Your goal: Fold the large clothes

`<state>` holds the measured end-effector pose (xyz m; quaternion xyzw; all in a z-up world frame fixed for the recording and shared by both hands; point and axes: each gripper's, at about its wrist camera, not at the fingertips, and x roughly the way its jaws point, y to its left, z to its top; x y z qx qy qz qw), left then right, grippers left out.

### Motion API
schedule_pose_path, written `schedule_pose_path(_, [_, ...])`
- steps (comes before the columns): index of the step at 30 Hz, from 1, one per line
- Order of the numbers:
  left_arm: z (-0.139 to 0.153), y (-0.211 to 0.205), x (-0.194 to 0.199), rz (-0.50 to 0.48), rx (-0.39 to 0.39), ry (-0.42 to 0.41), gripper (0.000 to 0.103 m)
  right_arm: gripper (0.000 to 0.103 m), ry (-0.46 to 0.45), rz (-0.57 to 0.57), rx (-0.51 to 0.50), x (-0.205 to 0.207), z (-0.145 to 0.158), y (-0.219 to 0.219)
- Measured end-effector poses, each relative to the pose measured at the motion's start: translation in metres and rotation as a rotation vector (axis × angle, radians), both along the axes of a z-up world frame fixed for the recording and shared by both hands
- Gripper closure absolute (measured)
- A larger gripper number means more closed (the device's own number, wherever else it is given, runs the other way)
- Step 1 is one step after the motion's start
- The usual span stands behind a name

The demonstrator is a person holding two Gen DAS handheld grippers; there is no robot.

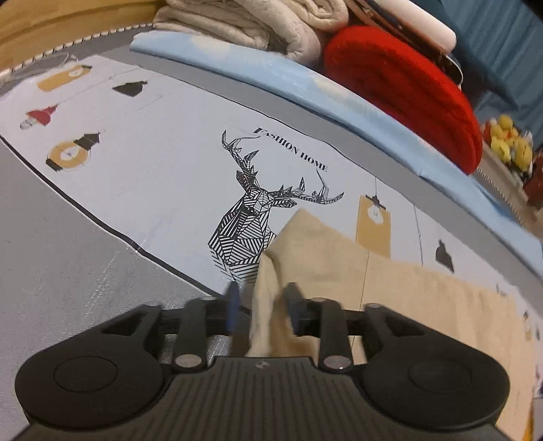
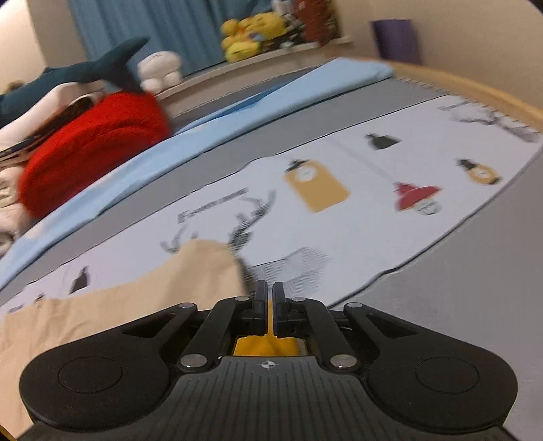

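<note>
A large beige garment (image 1: 390,288) lies spread on a bed cover printed with a deer (image 1: 251,217) and lamps. In the left wrist view a raised fold of it stands between the fingers of my left gripper (image 1: 262,307). The jaws are apart, with a gap showing beside the left finger, so it is open around the cloth. In the right wrist view the beige garment (image 2: 118,305) lies to the left, its corner just left of my right gripper (image 2: 269,298). Those fingers stand a narrow slit apart with no cloth between them; only yellow shows through the slit.
At the back of the bed lie a light blue sheet (image 1: 271,78), a red blanket (image 1: 407,88) and a cream blanket (image 1: 251,23). A shark plush (image 2: 85,71) and yellow plush toys (image 2: 251,34) sit behind. The wooden bed edge (image 2: 475,88) runs along the right.
</note>
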<state>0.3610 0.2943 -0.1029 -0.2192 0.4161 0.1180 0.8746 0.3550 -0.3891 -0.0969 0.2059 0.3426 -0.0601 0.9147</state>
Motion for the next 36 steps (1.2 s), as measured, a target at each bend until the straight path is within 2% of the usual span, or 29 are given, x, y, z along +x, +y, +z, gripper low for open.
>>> schedule_pose_path(1, [-0.001,0.002,0.001,-0.004,-0.021,0.007,0.064,0.066,0.003,0.023,0.024,0.003,-0.003,0.001])
schedule_pose_path(2, [-0.001,0.001,0.005,-0.010,-0.035,0.017,0.064,0.060,0.008,0.039,0.034,0.005,-0.005,0.003])
schedule_pose_path(4, [-0.003,-0.003,0.008,-0.020,-0.028,0.024,0.065,0.059,0.050,0.071,0.024,0.012,-0.014,0.011])
schedule_pose_path(5, [-0.003,-0.004,0.009,-0.029,-0.020,0.020,0.081,0.059,0.069,0.084,0.020,0.014,-0.017,0.014])
schedule_pose_path(6, [0.000,-0.006,0.010,-0.041,-0.016,0.010,0.094,0.067,0.083,0.090,0.005,0.015,-0.019,0.018])
schedule_pose_path(7, [0.005,-0.009,0.010,-0.041,0.012,-0.009,0.102,0.094,0.077,0.092,-0.021,0.015,-0.017,0.020])
schedule_pose_path(10, [0.018,-0.016,0.007,-0.043,0.062,-0.097,0.102,0.100,-0.009,0.076,-0.092,0.009,-0.002,0.025])
schedule_pose_path(11, [0.019,-0.018,0.009,-0.049,0.073,-0.100,0.102,0.100,-0.027,0.056,-0.125,0.006,0.003,0.026])
schedule_pose_path(13, [0.011,-0.024,0.014,-0.073,0.078,-0.059,0.099,0.101,0.011,0.011,-0.186,0.010,0.000,0.025])
schedule_pose_path(14, [0.005,-0.028,0.018,-0.078,0.103,-0.009,0.092,0.101,0.054,-0.006,-0.194,0.011,-0.005,0.024])
schedule_pose_path(17, [-0.006,-0.037,0.022,-0.058,0.240,0.145,0.069,0.101,0.152,-0.018,-0.210,0.014,-0.021,0.028])
schedule_pose_path(18, [-0.001,-0.041,0.022,-0.043,0.291,0.152,0.069,0.100,0.150,-0.013,-0.232,0.014,-0.020,0.031])
schedule_pose_path(20, [0.023,-0.054,0.018,-0.021,0.433,0.071,0.070,0.095,0.132,-0.006,-0.296,0.016,-0.013,0.041])
schedule_pose_path(21, [0.038,-0.065,0.013,-0.042,0.476,-0.016,0.069,0.085,0.112,-0.017,-0.340,0.016,-0.008,0.045])
schedule_pose_path(22, [0.050,-0.075,0.009,-0.082,0.467,-0.098,0.069,0.075,0.072,-0.038,-0.386,0.012,0.000,0.050])
schedule_pose_path(23, [0.059,-0.086,0.006,-0.151,0.409,-0.181,0.069,0.072,0.008,-0.053,-0.408,0.008,0.009,0.054])
schedule_pose_path(24, [0.062,-0.096,0.005,-0.234,0.320,-0.238,0.069,0.071,-0.046,-0.047,-0.395,0.005,0.014,0.055])
schedule_pose_path(26, [0.057,-0.117,0.009,-0.387,0.154,-0.275,0.068,0.071,-0.136,0.019,-0.313,0.001,0.022,0.060])
schedule_pose_path(27, [0.049,-0.133,0.011,-0.467,0.109,-0.273,0.068,0.071,-0.163,0.074,-0.254,0.001,0.022,0.064])
schedule_pose_path(29, [0.033,-0.163,0.013,-0.589,0.114,-0.269,0.068,0.072,-0.165,0.198,-0.169,0.005,0.015,0.075])
schedule_pose_path(31, [0.006,-0.188,0.016,-0.673,0.185,-0.217,0.068,0.072,-0.121,0.291,-0.138,0.012,0.003,0.084])
schedule_pose_path(32, [-0.009,-0.196,0.018,-0.688,0.248,-0.191,0.067,0.073,-0.083,0.322,-0.144,0.017,-0.005,0.089])
schedule_pose_path(33, [-0.020,-0.201,0.020,-0.701,0.279,-0.174,0.066,0.074,-0.033,0.338,-0.174,0.021,-0.015,0.092])
schedule_pose_path(35, [-0.032,-0.202,0.022,-0.712,0.296,-0.185,0.067,0.077,0.059,0.318,-0.276,0.026,-0.033,0.095])
schedule_pose_path(36, [-0.033,-0.200,0.023,-0.717,0.315,-0.191,0.068,0.081,0.082,0.304,-0.290,0.027,-0.039,0.091])
